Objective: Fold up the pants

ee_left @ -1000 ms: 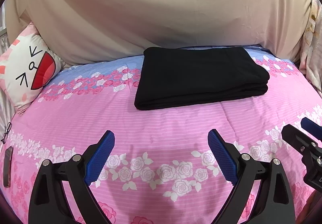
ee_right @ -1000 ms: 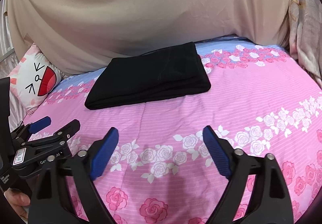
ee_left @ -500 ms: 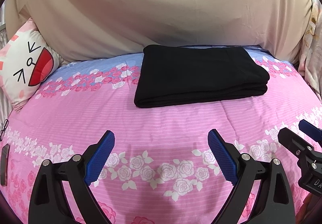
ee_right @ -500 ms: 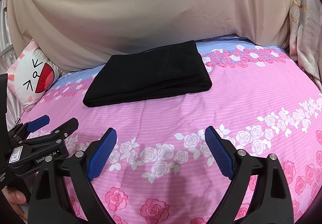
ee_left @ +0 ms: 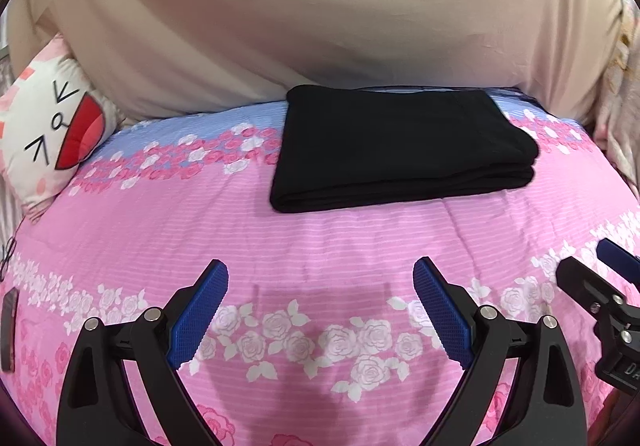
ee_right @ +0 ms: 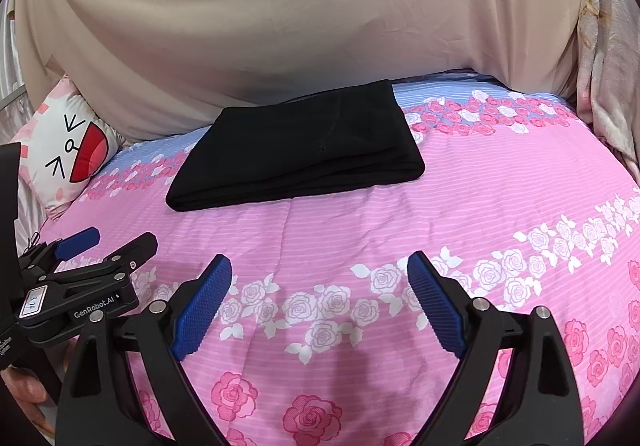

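Black pants (ee_left: 396,149) lie folded into a flat rectangle at the far side of the pink flowered bedspread (ee_left: 320,242), close to the beige cloth behind. The right wrist view shows the same pants (ee_right: 300,149) left of centre. My left gripper (ee_left: 320,278) hovers over the bedspread well short of the pants, open, nothing between its blue pads. My right gripper (ee_right: 319,274) is likewise open and empty above the bedspread (ee_right: 460,213). The right gripper's tip (ee_left: 592,274) shows at the left view's right edge, and the left gripper (ee_right: 104,246) at the right view's left edge.
A white cushion with a cartoon face (ee_left: 48,133) leans at the bed's far left. A large beige cloth (ee_left: 320,17) rises behind the bed. A pale curtain (ee_right: 608,65) hangs at the far right. A dark flat object (ee_left: 8,330) lies at the left edge.
The left wrist view has tilted very slightly, so the cushion sits a bit higher. The pants and both grippers stay where they were, jaws wide apart.
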`<state>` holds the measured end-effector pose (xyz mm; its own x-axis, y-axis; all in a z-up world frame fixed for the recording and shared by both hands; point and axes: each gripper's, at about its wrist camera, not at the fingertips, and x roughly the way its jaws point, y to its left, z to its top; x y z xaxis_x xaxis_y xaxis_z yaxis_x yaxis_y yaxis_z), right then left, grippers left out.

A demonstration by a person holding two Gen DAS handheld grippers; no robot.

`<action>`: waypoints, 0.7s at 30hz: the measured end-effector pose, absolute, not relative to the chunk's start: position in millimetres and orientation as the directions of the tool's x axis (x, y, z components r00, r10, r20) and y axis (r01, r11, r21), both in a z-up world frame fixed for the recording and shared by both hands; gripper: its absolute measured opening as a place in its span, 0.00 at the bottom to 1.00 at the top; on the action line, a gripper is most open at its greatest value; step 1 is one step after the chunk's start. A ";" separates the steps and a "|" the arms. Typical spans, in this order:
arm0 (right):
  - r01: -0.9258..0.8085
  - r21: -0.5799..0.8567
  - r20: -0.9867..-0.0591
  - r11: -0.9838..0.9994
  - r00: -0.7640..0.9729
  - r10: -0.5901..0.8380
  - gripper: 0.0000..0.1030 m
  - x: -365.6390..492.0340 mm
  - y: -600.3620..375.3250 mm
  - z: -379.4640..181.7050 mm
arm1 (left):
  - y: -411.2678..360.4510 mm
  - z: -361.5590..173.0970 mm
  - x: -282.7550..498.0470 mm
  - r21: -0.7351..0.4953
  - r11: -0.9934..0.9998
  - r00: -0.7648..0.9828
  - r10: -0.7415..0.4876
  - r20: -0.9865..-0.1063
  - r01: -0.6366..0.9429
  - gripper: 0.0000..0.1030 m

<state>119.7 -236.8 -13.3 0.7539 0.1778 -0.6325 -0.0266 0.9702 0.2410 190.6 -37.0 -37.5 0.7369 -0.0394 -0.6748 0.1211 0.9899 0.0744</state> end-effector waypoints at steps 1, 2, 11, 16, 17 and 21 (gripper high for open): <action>-0.026 0.239 -0.633 0.971 0.753 0.177 0.85 120.0 -236.5 -13.5 | -38.4 -37.3 190.2 0.069 0.988 0.737 -0.057 -0.674 0.139 0.89; -0.027 0.238 -0.634 0.971 0.753 0.177 0.85 120.2 -235.9 -13.7 | -40.1 -37.4 190.0 0.058 0.986 0.732 -0.077 -0.677 0.158 0.89; -0.019 0.240 -0.634 0.971 0.754 0.172 0.85 120.5 -238.4 -14.2 | -49.9 -41.5 191.5 0.031 0.979 0.721 -0.126 -0.681 0.201 0.89; -0.013 0.243 -0.634 0.970 0.754 0.169 0.85 120.2 -240.2 -14.4 | -48.3 -42.5 192.4 0.067 0.987 0.737 -0.061 -0.673 0.143 0.89; -0.013 0.244 -0.634 0.970 0.755 0.169 0.85 119.4 -240.2 -14.2 | -48.1 -42.6 192.2 0.098 0.988 0.746 -0.022 -0.666 0.116 0.89; -0.014 0.245 -0.634 0.970 0.754 0.171 0.85 118.8 -240.8 -14.2 | -47.0 -44.3 188.5 0.176 0.983 0.759 0.069 -0.647 0.060 0.89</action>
<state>118.8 -240.8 -14.2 0.7544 0.1712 -0.6337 -0.0145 0.9695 0.2446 188.5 -47.0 -44.3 0.7594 0.0691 -0.6470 0.0601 0.9826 0.1755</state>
